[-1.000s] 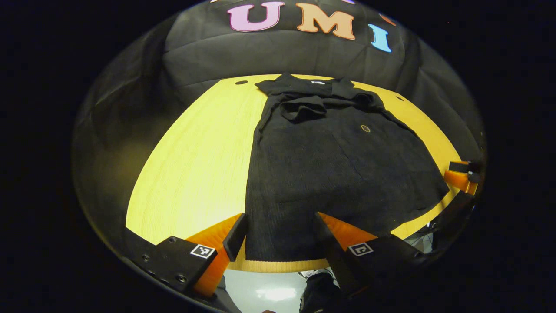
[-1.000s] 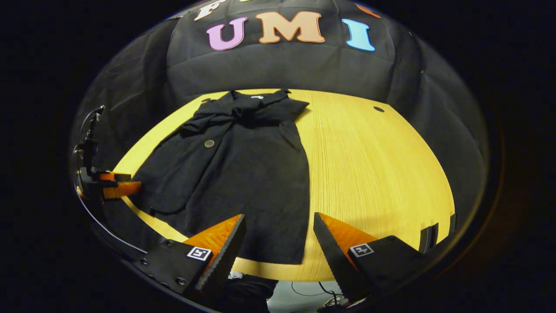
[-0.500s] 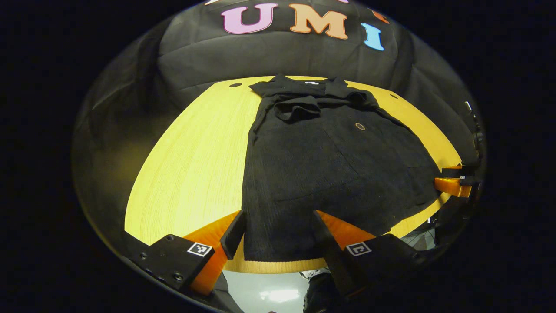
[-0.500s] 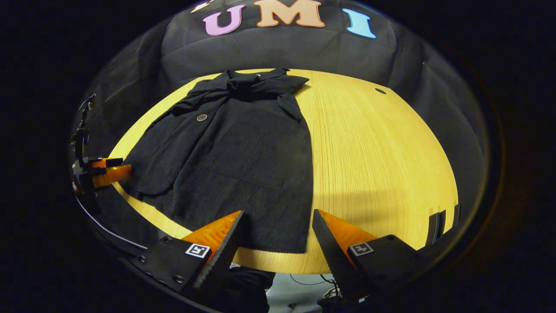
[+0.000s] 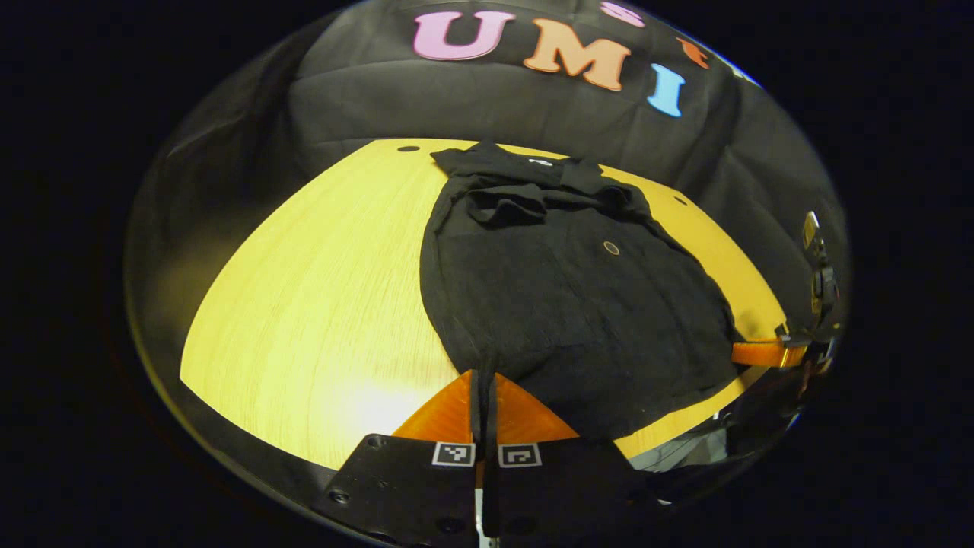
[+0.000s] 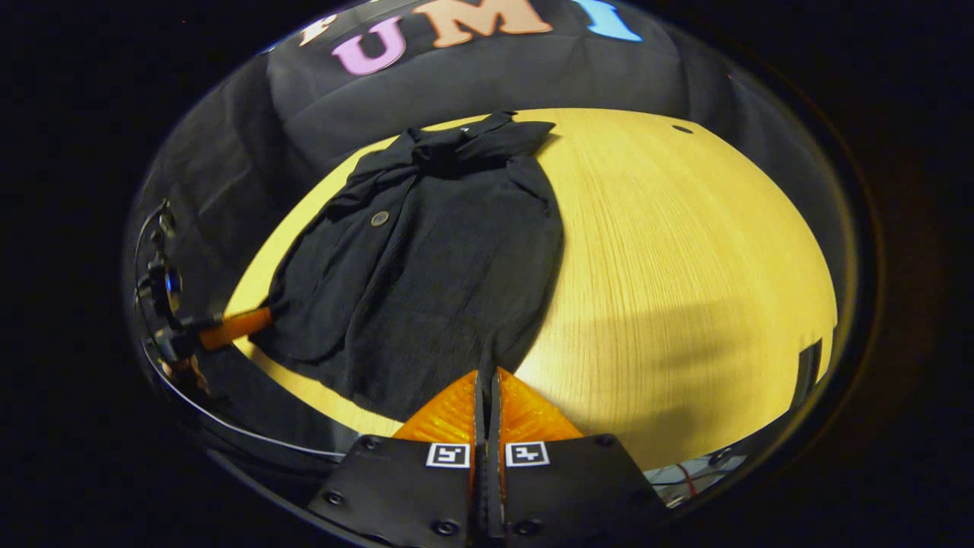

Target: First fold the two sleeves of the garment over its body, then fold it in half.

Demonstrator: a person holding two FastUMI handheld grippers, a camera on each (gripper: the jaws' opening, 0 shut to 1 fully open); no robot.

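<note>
So both sleeves look folded in, and left gripper (image 5: 482,378) and right gripper (image 6: 487,377) each pinch a hem corner of the garment (image 5: 563,297) on the table (image 5: 319,289), jaws pressed together on cloth, ready for the half-fold.

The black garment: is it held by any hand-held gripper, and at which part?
Yes. Both hold the black garment at its near hem: the left hand-held gripper at one bottom corner, the right hand-held gripper at the other.

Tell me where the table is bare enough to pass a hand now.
Bare tabletop lies left of the garment in the left gripper view, and right of it in the right gripper view. It is crowded at the near hem, where the left gripper and right gripper pinch the cloth.
</note>
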